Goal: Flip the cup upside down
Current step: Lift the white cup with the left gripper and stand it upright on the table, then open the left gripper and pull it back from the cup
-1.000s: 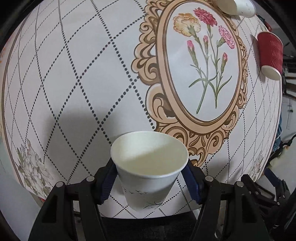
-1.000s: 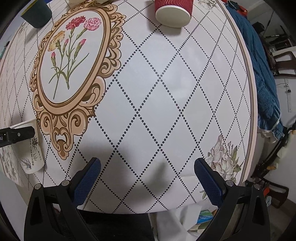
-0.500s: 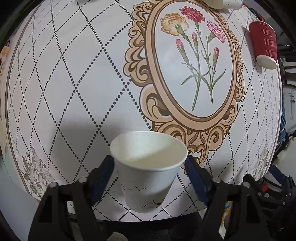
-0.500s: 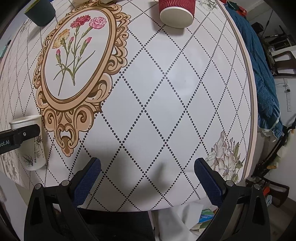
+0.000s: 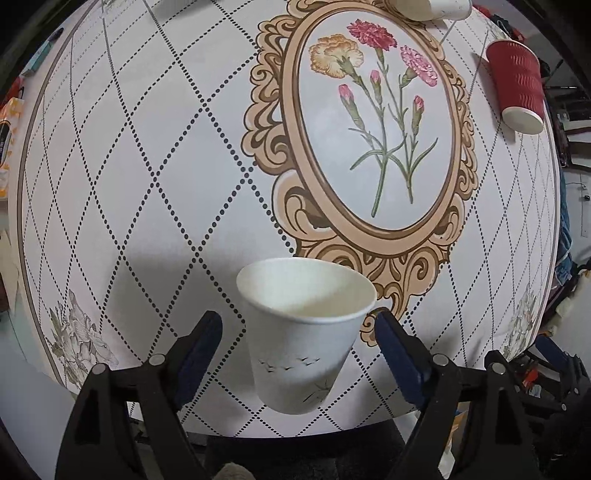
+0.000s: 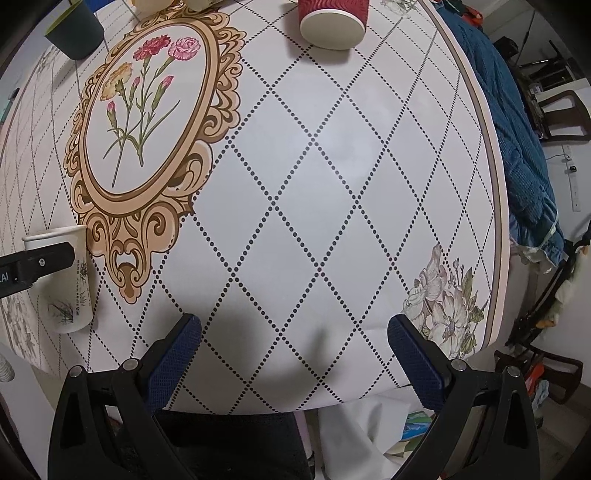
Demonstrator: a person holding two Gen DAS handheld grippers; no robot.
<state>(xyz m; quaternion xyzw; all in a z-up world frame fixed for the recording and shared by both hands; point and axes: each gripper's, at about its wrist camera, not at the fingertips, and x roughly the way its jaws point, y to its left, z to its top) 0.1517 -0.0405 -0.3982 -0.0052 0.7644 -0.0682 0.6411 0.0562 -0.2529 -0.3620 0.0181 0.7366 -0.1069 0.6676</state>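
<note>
white cup (image 5: 301, 336) upright on table (image 5: 147, 166) | left gripper (image 5: 299, 330) spread, flanking it (no contact) | right gripper (image 6: 293, 338) spread, holding nothing

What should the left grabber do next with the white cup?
Probably close again. The white paper cup stands mouth-up between the left gripper's open fingers, with gaps on both sides. It likely needs a firm grip before it can be turned over.

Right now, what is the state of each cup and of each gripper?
white paper cup: upright, mouth up, not yet flipped.
left gripper: open, fingers either side of the white paper cup.
right gripper: open, empty.
red ripple cup: apparently lying on its side.
dark green cup: upright.
</note>
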